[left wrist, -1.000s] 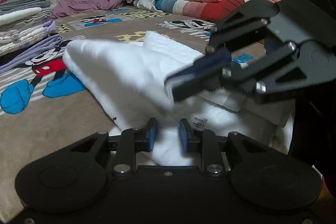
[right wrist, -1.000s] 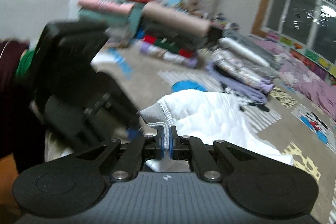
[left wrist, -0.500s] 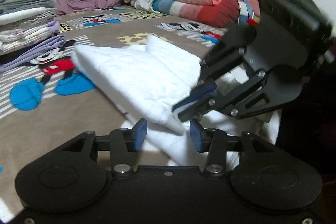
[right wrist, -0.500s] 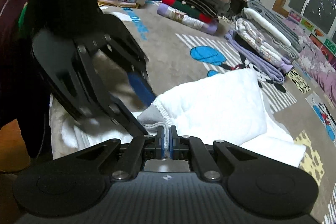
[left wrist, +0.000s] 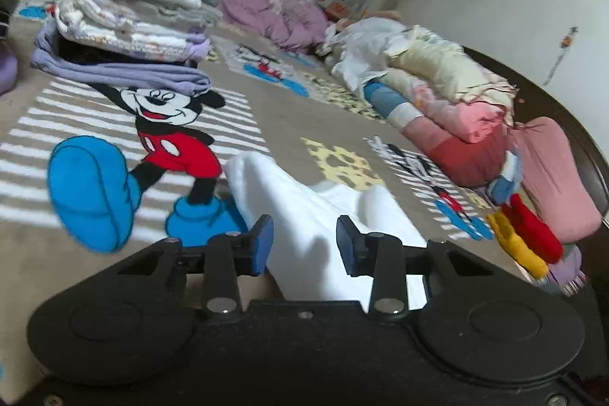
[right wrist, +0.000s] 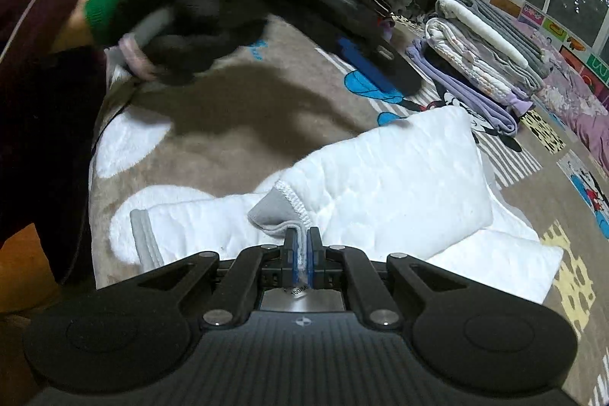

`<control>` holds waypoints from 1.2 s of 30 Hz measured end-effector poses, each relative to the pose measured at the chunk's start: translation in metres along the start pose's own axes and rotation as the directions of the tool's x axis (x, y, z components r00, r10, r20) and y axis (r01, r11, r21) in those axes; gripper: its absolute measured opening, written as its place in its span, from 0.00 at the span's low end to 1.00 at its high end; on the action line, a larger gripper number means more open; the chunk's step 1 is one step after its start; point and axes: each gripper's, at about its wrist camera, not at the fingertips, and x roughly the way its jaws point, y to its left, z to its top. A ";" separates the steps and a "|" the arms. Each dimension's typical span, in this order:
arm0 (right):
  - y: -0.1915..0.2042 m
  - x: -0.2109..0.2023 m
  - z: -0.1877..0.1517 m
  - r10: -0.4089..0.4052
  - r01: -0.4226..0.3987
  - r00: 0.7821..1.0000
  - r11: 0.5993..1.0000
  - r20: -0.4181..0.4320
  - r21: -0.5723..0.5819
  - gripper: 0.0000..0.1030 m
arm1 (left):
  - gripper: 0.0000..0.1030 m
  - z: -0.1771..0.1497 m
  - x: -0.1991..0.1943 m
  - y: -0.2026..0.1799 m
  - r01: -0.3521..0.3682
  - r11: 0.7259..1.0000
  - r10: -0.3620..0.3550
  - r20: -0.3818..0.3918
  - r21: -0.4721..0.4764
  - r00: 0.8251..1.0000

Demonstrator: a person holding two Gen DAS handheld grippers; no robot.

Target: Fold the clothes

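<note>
Fingers of the right gripper pinch the white garment's grey-lined hem; the left gripper hangs wide apart above it.

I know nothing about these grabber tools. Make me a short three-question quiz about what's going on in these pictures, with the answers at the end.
1. True or false: the right gripper is clamped on the grey-trimmed edge of the white garment.
2. The left gripper is: A) open, holding nothing; B) shut on a sock; C) shut on the white garment.
3. Fill in: the stack of folded clothes lies on a blanket printed with a cartoon ____.

Key: 1 true; 2 A; 3 mouse.
</note>
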 end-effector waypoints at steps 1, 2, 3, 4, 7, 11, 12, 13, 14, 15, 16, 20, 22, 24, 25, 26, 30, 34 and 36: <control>0.001 0.000 0.000 -0.005 0.005 1.000 1.000 -0.001 -0.002 0.07 | 0.27 0.004 0.008 0.003 0.006 1.000 -0.006 -0.003 -0.007 1.000; 0.002 0.000 -0.001 -0.009 0.009 1.000 1.000 -0.001 -0.004 0.07 | 0.26 0.009 0.015 0.006 0.012 1.000 -0.012 -0.007 -0.014 1.000; 0.003 -0.001 -0.001 -0.014 0.014 1.000 1.000 -0.002 -0.006 0.07 | 0.25 0.013 0.024 0.009 0.010 1.000 -0.010 -0.016 -0.010 1.000; 0.004 -0.001 -0.001 -0.018 0.018 1.000 1.000 -0.002 -0.008 0.07 | 0.20 0.017 0.033 0.013 0.007 1.000 -0.007 -0.026 -0.005 1.000; 0.008 -0.001 -0.002 -0.032 0.032 0.999 0.999 -0.004 -0.014 0.07 | 0.07 0.019 0.053 0.023 0.021 1.000 -0.021 -0.060 0.002 0.998; 0.013 -0.002 -0.004 -0.056 0.056 0.998 0.998 -0.009 -0.030 0.07 | 0.06 0.019 0.061 0.032 0.054 0.998 -0.056 -0.060 -0.034 0.997; 0.015 -0.003 -0.005 -0.063 0.063 0.998 0.997 -0.012 -0.040 0.07 | 0.06 0.018 0.062 0.033 0.042 0.998 -0.044 -0.066 -0.036 0.997; 0.016 -0.003 -0.006 -0.068 0.067 0.998 0.997 -0.012 -0.044 0.07 | 0.06 0.017 0.063 0.033 0.029 0.999 -0.032 -0.073 -0.038 0.997; 0.016 -0.003 -0.006 -0.069 0.069 0.998 0.997 -0.012 -0.039 0.07 | 0.06 0.017 0.065 0.034 0.016 0.999 -0.019 -0.080 -0.039 0.997; 0.016 -0.002 -0.007 -0.071 0.071 0.997 0.997 -0.011 -0.035 0.07 | 0.06 0.015 0.068 0.033 0.003 1.000 -0.005 -0.087 -0.029 0.996; 0.016 -0.001 -0.007 -0.072 0.071 0.997 0.997 -0.012 -0.031 0.07 | 0.06 0.014 0.071 0.031 -0.011 1.000 0.009 -0.095 -0.020 0.995; 0.015 0.003 -0.009 -0.080 0.080 0.997 0.996 -0.012 -0.027 0.07 | 0.06 0.015 0.069 0.034 -0.006 0.999 0.002 -0.096 -0.040 0.995; 0.017 0.002 -0.009 -0.091 0.091 0.996 0.996 -0.013 -0.024 0.07 | 0.13 0.018 0.062 0.032 0.011 0.999 -0.015 -0.091 -0.046 0.996; 0.019 0.000 -0.008 -0.109 0.109 0.994 0.994 -0.010 -0.019 0.07 | 0.20 0.022 0.055 0.023 -0.011 1.000 0.010 -0.074 -0.007 0.997; 0.021 -0.001 -0.007 -0.118 0.118 0.993 0.993 -0.008 -0.016 0.07 | 0.27 0.024 0.052 0.019 -0.022 1.000 0.023 -0.066 0.012 0.998; 0.022 -0.001 -0.007 -0.126 0.126 0.992 0.992 -0.010 -0.020 0.07 | 0.29 0.025 0.053 0.015 -0.046 0.998 0.048 -0.064 0.034 0.997; 0.026 0.002 -0.008 -0.142 0.142 0.990 0.990 -0.013 -0.019 0.07 | 0.28 0.022 0.068 0.015 -0.112 0.992 0.115 -0.078 0.049 0.990; 0.026 0.002 -0.008 -0.141 0.141 0.990 0.990 -0.016 -0.017 0.07 | 0.05 0.018 0.075 0.022 -0.075 0.997 0.074 -0.080 -0.011 0.994; 0.026 0.003 -0.008 -0.139 0.139 0.990 0.990 -0.015 -0.012 0.07 | 0.05 0.018 0.076 0.031 -0.007 0.994 0.000 -0.068 -0.105 0.998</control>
